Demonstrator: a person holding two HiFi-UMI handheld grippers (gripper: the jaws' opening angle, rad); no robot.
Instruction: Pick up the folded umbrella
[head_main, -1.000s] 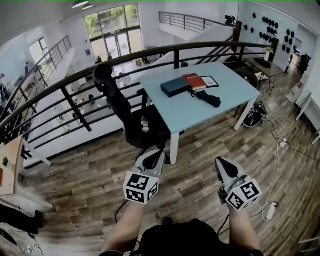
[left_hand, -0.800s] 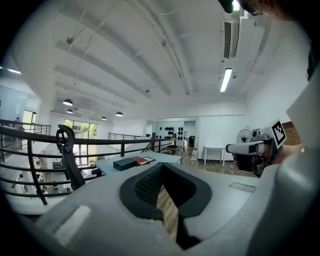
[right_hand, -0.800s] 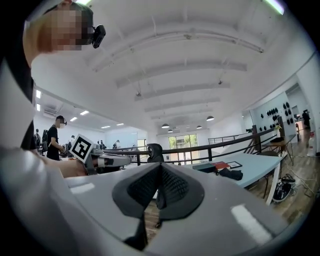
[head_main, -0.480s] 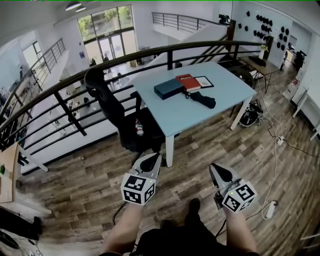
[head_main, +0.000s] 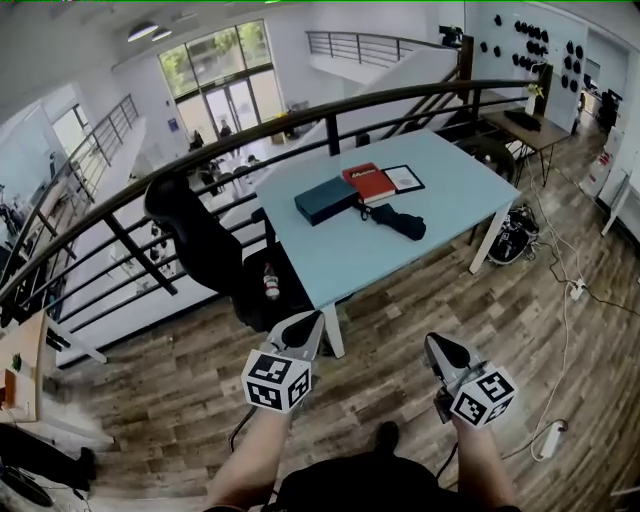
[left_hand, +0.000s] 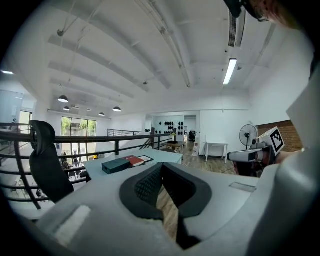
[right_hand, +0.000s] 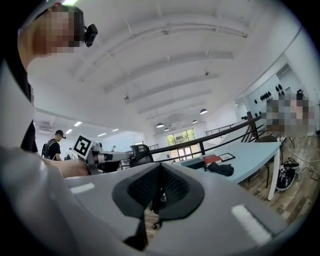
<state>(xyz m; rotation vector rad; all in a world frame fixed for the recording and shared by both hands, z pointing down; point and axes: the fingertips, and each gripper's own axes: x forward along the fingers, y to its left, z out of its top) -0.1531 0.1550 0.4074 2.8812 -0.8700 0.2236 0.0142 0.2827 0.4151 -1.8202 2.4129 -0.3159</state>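
Both grippers had advanced toward the pale blue table (head_main: 440, 215) since the earlier frame, and it sat nearer in the head view. Left gripper (head_main: 306, 326): jaws together at the tips, with nothing between them and touching nothing. Right gripper (head_main: 437, 346): jaws likewise closed and empty. Both were held above the wooden floor, short of the table's near edge and well apart from everything on it. Count, left to right: one black office chair (head_main: 195, 240) at the table's left end; on the tabletop, one dark teal box (head_main: 325, 199), one red book (head_main: 370, 183), one folded umbrella (head_main: 398, 221), black, lying just in front of the red book, and one dark-bordered card (head_main: 404, 178).
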